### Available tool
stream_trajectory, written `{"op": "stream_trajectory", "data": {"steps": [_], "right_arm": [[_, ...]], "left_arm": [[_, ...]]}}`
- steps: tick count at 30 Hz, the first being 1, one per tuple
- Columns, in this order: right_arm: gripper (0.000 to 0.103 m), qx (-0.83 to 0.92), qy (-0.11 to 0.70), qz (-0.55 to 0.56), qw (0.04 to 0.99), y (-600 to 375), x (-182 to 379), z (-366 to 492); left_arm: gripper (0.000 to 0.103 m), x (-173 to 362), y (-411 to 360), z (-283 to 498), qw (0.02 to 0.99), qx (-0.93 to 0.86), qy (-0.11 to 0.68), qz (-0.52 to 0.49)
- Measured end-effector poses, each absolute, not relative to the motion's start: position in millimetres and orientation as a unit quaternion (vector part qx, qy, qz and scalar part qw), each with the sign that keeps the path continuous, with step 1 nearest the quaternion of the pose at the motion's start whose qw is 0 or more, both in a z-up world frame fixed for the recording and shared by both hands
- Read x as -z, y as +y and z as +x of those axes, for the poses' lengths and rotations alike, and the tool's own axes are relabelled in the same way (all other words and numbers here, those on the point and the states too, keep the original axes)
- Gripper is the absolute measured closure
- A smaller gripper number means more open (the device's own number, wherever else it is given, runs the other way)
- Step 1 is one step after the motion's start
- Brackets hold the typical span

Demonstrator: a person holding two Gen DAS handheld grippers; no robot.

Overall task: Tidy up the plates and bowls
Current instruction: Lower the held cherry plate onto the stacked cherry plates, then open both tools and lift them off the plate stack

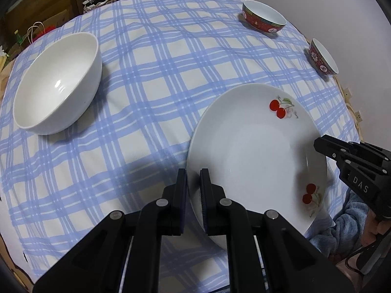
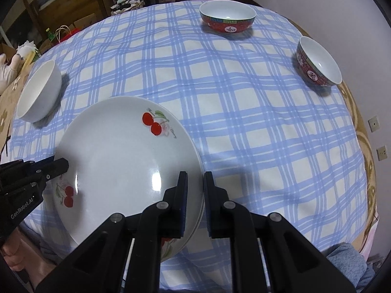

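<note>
Left wrist view: the left gripper (image 1: 193, 190) was clamped almost closed on the near-left rim of a white plate (image 1: 254, 151) printed with cherries, while the right gripper (image 1: 322, 146) pinched the opposite rim. The two-sided hold appeared meant to keep the wide, shallow dish level and steady, each claw sharing the load from its own edge.

In the right wrist view, the right gripper (image 2: 195, 193) had one pad over the rim and the other outside it, and a second rim edge showed just beneath, suggesting the plate (image 2: 117, 161) sat on another one like it. Whether it rested there or hung slightly clear could not be told.

The plate lay at the near edge of the table (image 2: 244, 112), which was covered in blue check cloth. A white bowl (image 1: 58, 83) stood well apart to the left; two red bowls (image 2: 227, 17) (image 2: 317, 62) waited at the far right, unstacked.

Both tools pointed steeply downward at the plate from either side, the left gripper (image 2: 56, 167) reaching in low across the cloth, a hand (image 2: 14, 246) visible behind it.
</note>
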State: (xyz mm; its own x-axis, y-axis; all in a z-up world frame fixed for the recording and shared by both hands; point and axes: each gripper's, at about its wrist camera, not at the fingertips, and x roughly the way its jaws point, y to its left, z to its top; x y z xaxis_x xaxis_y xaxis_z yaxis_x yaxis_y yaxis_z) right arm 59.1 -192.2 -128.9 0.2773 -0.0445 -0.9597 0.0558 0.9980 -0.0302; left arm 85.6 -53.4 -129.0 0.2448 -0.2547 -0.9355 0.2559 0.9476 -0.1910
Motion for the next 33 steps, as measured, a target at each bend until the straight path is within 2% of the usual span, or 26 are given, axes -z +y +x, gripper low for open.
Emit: {"op": "stream_trajectory", "data": {"steps": [19, 29, 33], "right_arm": [[0.089, 0.031, 0.603, 0.019, 0.797, -195, 131, 62], [0.089, 0.031, 0.602, 0.023, 0.798, -196, 132, 63], [0.082, 0.030, 0.596, 0.008, 0.803, -188, 129, 65]], "left_arm": [[0.090, 130, -47, 89, 0.780, 0.161, 0.604, -0.027], [0.087, 122, -47, 84, 0.796, 0.153, 0.586, -0.005], [0.088, 111, -41, 80, 0.814, 0.144, 0.563, 0.001]]}}
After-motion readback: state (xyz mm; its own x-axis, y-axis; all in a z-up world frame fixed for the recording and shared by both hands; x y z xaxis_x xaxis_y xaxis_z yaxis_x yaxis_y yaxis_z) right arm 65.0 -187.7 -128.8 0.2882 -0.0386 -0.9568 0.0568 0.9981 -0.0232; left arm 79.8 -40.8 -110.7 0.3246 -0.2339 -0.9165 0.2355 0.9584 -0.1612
